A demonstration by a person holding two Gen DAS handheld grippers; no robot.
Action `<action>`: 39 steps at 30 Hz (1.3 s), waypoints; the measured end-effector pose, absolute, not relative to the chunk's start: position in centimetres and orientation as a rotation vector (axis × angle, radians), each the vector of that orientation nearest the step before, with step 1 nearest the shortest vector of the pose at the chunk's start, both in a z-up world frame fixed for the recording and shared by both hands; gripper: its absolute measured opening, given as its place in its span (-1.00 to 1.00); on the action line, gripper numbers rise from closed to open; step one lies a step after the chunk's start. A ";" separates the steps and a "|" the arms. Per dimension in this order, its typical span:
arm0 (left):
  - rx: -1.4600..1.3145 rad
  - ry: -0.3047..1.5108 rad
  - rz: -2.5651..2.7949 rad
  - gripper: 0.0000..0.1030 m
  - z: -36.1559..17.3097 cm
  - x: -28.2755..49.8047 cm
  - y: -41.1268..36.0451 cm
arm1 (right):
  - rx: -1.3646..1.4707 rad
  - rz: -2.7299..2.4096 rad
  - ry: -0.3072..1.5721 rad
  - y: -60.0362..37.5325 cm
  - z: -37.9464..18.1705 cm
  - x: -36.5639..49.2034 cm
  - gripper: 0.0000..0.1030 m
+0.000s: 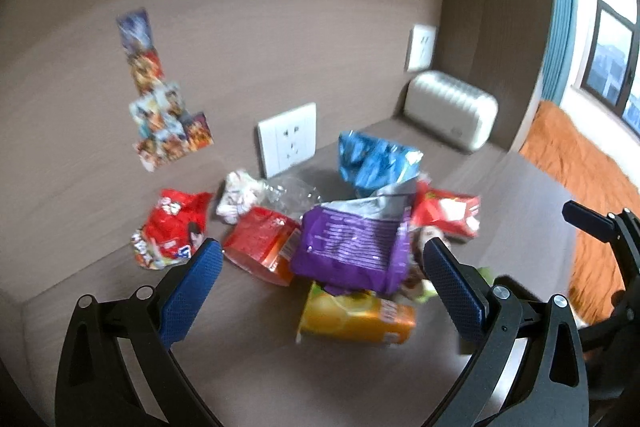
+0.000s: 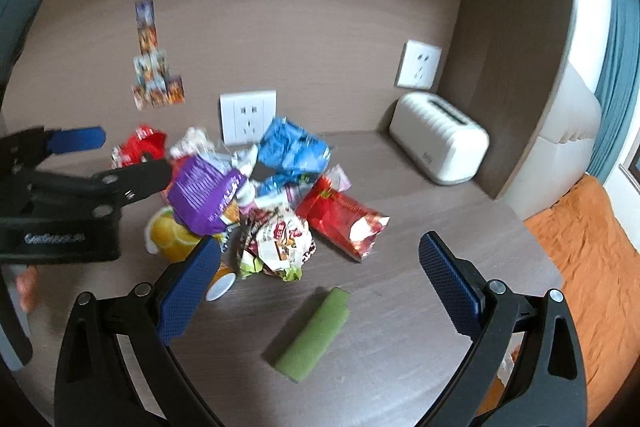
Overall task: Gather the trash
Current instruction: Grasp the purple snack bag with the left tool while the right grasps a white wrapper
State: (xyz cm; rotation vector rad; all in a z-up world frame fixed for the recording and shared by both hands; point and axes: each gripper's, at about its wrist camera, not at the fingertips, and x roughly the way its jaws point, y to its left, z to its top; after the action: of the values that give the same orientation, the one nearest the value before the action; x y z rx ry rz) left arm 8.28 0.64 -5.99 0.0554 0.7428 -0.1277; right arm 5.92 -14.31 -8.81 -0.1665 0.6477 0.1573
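**Both grippers open over the wrapper pile**

We hold the left gripper [image 1: 320,259] wide, empty, above the purple bag [image 1: 352,247] that tops the trash heap near the tabletop's [image 2: 420,347] back edge, below the socket [image 2: 248,117]. The right gripper [image 2: 320,263] is wide and empty too, nearer the front edge, with the green roll [image 2: 312,335] lying apart from the pile just before it.

We judge the next step a first pick. We would take the loose top piece, the purple bag, pinching a crumpled fold rather than the slick flat face, and lift straight so the yellow cup [image 1: 356,319] beneath does not roll.

Print on every wrapper is too blurred to read. Only the left gripper's body carries legible-looking white lettering, seemingly "GenRobot.AI".
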 end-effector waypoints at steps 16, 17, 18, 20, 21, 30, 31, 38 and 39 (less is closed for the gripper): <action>0.147 0.902 -0.299 0.72 -13.0 16.4 -2.9 | -0.216 0.301 0.829 -11.2 -15.3 13.2 0.04; 0.161 0.893 -0.294 0.69 -13.0 16.4 -3.2 | -0.216 0.300 0.820 -11.3 -15.2 13.2 0.03; 0.168 0.891 -0.289 0.63 -13.0 16.5 -3.3 | -0.216 0.300 0.820 -11.3 -15.1 13.2 0.01; 0.161 0.887 -0.281 0.60 -12.7 16.5 -3.0 | -0.211 0.301 0.820 -11.4 -14.8 13.3 0.00; 0.156 0.882 -0.272 0.58 -12.4 16.3 -2.8 | -0.207 0.299 0.814 -11.5 -14.5 13.1 0.00; 0.128 0.773 -0.250 0.58 -6.2 12.1 -1.4 | -0.066 0.287 0.692 -15.2 -9.2 9.8 0.00; 0.136 0.761 -0.261 0.58 -5.5 11.3 -1.9 | -0.046 0.280 0.678 -16.0 -8.6 9.3 0.00; 0.175 0.726 -0.413 0.58 -3.6 6.9 -7.1 | 0.106 0.156 0.624 -24.2 -5.8 3.8 0.00; 0.194 0.722 -0.444 0.58 -3.6 6.3 -8.6 | 0.118 0.121 0.625 -25.5 -5.7 2.8 0.00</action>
State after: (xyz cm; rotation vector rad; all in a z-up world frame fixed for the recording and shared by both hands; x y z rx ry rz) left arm 6.32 -8.64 -3.65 0.1940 0.7219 -0.4442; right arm 2.76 -25.47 -5.70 0.1183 0.6250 0.1210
